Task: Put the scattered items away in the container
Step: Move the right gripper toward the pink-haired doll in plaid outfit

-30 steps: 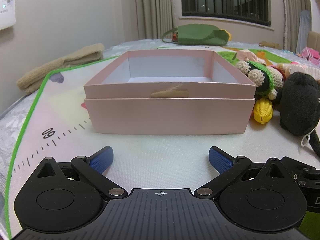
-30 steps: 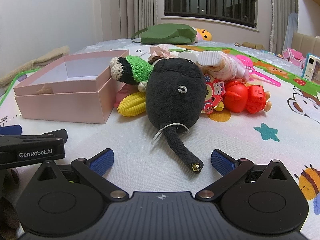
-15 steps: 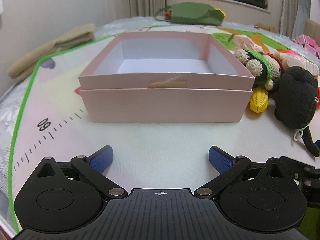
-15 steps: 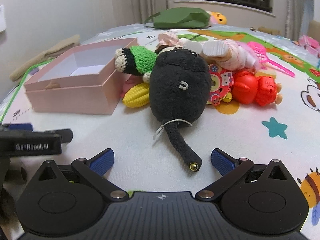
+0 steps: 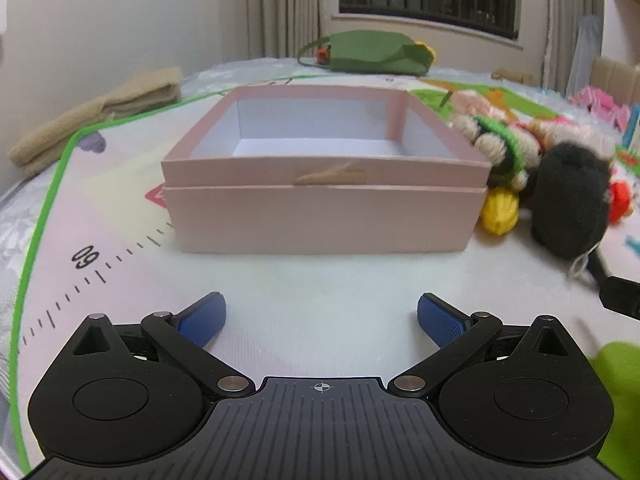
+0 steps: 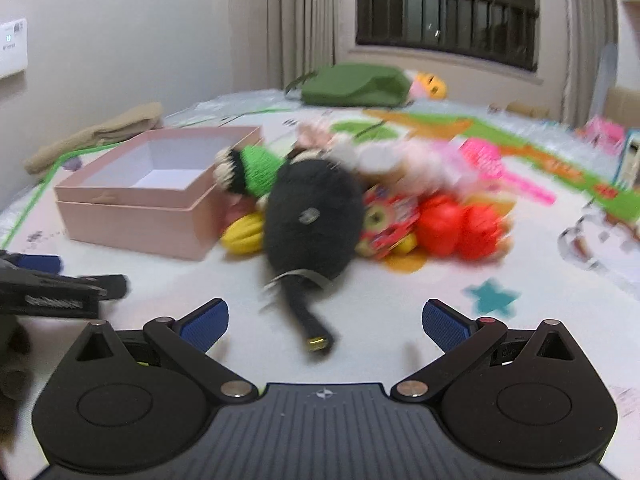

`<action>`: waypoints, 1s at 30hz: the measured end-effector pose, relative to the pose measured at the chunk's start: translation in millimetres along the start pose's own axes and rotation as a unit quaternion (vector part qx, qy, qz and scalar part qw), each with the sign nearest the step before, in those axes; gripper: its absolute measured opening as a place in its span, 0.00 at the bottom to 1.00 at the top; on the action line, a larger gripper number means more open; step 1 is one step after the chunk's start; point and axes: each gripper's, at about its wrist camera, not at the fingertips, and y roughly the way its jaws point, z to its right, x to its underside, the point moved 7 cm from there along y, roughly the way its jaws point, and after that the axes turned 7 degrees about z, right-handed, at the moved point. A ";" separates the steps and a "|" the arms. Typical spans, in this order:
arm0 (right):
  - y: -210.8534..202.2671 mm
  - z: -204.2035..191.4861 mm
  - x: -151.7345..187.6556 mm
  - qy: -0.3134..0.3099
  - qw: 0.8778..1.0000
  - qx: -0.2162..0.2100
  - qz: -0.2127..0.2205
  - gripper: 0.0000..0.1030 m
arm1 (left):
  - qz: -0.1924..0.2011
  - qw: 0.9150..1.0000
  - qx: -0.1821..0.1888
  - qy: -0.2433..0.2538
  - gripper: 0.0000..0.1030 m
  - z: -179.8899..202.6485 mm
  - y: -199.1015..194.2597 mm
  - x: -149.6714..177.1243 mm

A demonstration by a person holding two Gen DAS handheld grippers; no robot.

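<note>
An empty pink box (image 5: 326,216) (image 6: 132,216) sits on the play mat. To its right lies a heap of toys: a black plush (image 6: 312,216) (image 5: 568,200) with a thin tail, a green crocheted doll (image 6: 256,170) (image 5: 500,148), a yellow corn toy (image 6: 242,234) (image 5: 498,210), a red plastic figure (image 6: 460,226) and a pink doll (image 6: 420,160). My left gripper (image 5: 321,316) is open, short of the box front. My right gripper (image 6: 325,320) is open, its fingers either side of the plush's tail tip, apart from it. The right wrist view is blurred.
A folded beige cloth (image 5: 96,116) lies at the mat's left edge. A green bag (image 5: 376,54) rests at the back below the window. A pink net toy (image 6: 504,172) and other small items lie far right. The left gripper's body (image 6: 52,292) shows at the right view's left edge.
Both grippers rose and drew back slightly from the mat, so the box and toys look farther. The right one is in motion, blurring its view. Nothing was grasped.
</note>
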 end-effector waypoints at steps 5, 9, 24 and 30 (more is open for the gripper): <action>-13.6 47.6 -0.2 -0.014 0.998 0.059 0.027 1.00 | 0.024 0.998 0.064 0.001 1.00 27.8 -15.1 -11.1; -10.6 89.1 12.6 0.036 0.995 0.097 0.009 1.00 | 0.054 0.992 0.102 0.042 1.00 68.0 -23.3 -20.5; 4.5 95.2 40.7 0.062 0.995 0.044 -0.071 1.00 | 0.092 0.977 0.138 0.133 1.00 176.9 2.7 -42.9; -1.7 102.1 40.1 0.091 0.995 0.014 -0.043 1.00 | 0.137 0.962 0.131 0.196 1.00 189.7 -0.5 -61.8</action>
